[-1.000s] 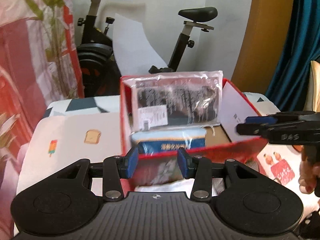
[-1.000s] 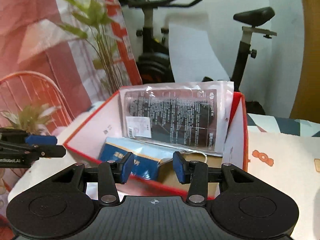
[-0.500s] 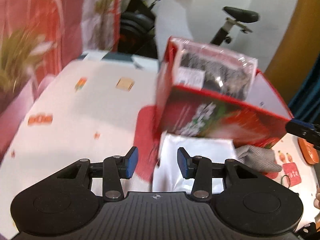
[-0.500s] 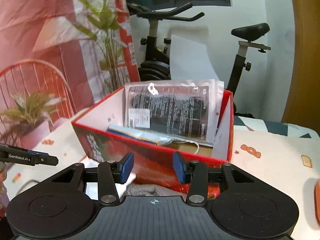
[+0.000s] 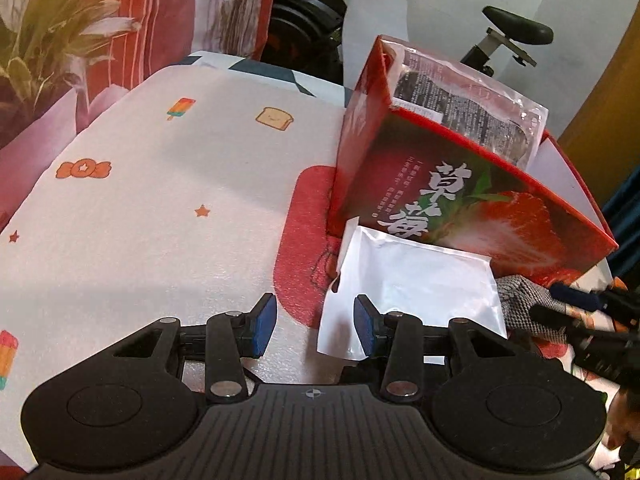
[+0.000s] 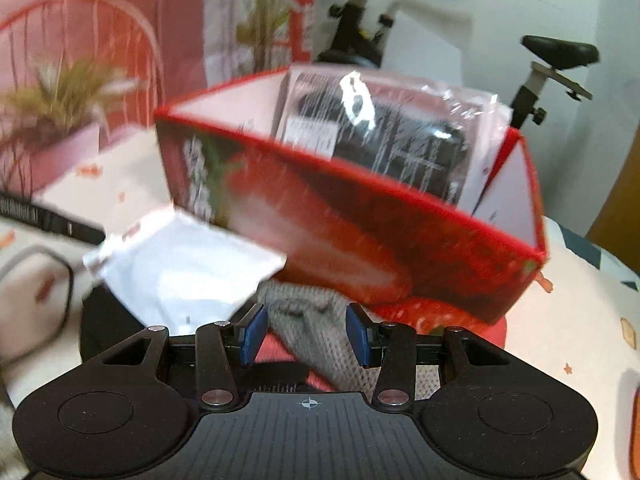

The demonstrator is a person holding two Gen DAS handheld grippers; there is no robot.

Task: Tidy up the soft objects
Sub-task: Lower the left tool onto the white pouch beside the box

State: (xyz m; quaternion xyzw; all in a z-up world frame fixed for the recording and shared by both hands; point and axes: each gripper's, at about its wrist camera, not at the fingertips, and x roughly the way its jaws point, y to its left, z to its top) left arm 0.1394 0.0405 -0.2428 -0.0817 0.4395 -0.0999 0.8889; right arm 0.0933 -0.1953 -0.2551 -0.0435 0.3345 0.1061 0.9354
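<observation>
A red strawberry-print box [image 5: 460, 208] [image 6: 340, 232] stands on the table, with a clear-wrapped black packet [image 5: 472, 108] [image 6: 400, 136] leaning upright inside it. In front of the box lie a white plastic packet [image 5: 416, 292] [image 6: 180, 264] and a grey knit cloth [image 5: 524, 300] [image 6: 308, 320]. My left gripper [image 5: 316, 328] is open and low over the table, with the packet's near corner between its pads, unpressed. My right gripper [image 6: 306, 336] is open, and the grey cloth lies between its fingers. Blurred at the right edge of the left wrist view is the right gripper [image 5: 580, 308].
The table wears a white cloth [image 5: 160, 220] printed with small pictures and a red patch. A potted plant [image 6: 60, 100] stands at the left edge, an exercise bike [image 5: 516, 36] behind the box. A black cable [image 6: 68, 280] loops beside the white packet.
Both grippers have dropped from above the box's opening to the table in front of it and rolled. The white packet and grey cloth now sit at their fingertips. The jaws keep their width.
</observation>
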